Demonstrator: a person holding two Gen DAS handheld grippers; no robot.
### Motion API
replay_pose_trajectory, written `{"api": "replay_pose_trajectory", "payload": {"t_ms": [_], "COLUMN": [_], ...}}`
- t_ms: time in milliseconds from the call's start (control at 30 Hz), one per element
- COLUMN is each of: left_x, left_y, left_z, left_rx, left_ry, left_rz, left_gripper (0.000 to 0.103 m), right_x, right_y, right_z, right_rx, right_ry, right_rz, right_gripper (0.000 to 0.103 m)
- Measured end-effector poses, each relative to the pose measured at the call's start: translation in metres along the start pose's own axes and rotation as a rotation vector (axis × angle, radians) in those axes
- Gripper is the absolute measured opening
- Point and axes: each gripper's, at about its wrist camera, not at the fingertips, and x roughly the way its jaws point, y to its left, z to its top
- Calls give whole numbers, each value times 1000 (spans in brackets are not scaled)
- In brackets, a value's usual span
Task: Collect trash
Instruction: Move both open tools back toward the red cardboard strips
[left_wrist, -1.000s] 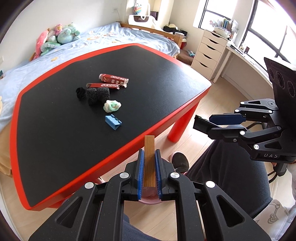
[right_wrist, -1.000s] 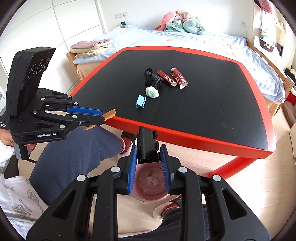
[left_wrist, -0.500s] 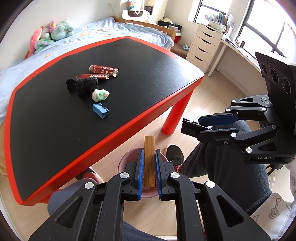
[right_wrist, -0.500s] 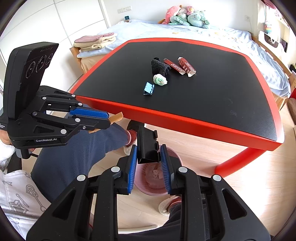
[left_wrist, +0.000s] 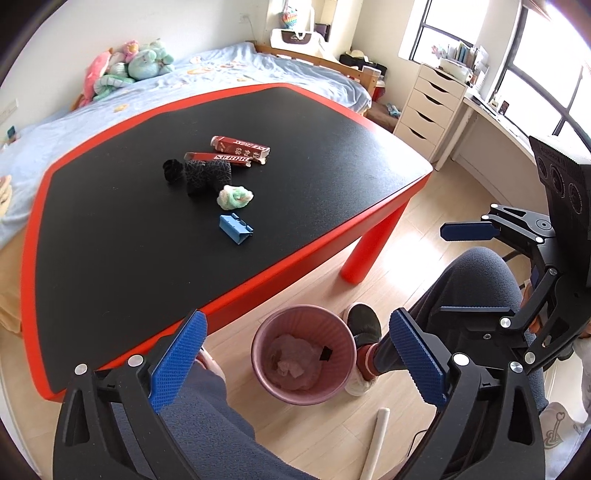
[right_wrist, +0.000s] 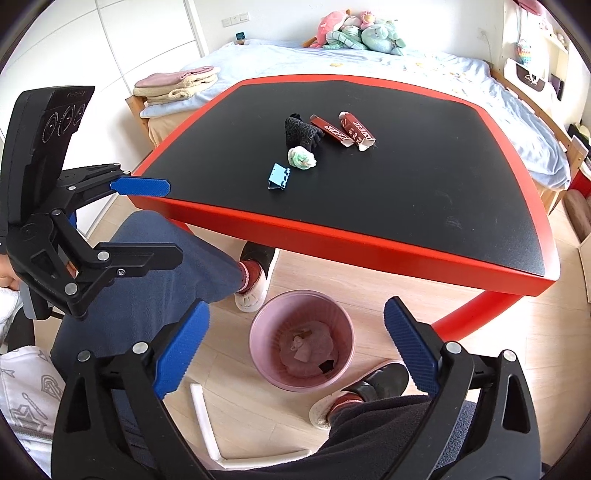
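A pink bin stands on the floor by the table's near edge, with crumpled paper and a small black piece inside; it also shows in the right wrist view. My left gripper is open and empty above it. My right gripper is open and empty above it too. On the black table lie a blue clip, a green-white wad, black fabric pieces and two red boxes.
The table has a red rim and a red leg. The person's legs and feet flank the bin. A white chair frame lies low on the floor. A bed and white drawers stand behind.
Both grippers have opened. The wooden block has left my left gripper and the black piece has left my right gripper; a black piece now lies in the bin.
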Motion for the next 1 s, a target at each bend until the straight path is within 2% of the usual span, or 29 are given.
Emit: {"api": "replay_pose_trajectory", "payload": {"t_ms": [567,1000], "left_x": [-2,-11], "left_y": [19,53], "left_z": [5,44], "left_rx": [-45,-79], "left_ry": [-4,-62], "left_rz": [16,55], "left_gripper": [95,95], "right_x": [3,1], "right_y": [-10,-31], "right_z": [13,69], "right_rx": [38,30], "right_ry": [-15,-70], "right_rz": [12,-17], "right_gripper": [97,97]}}
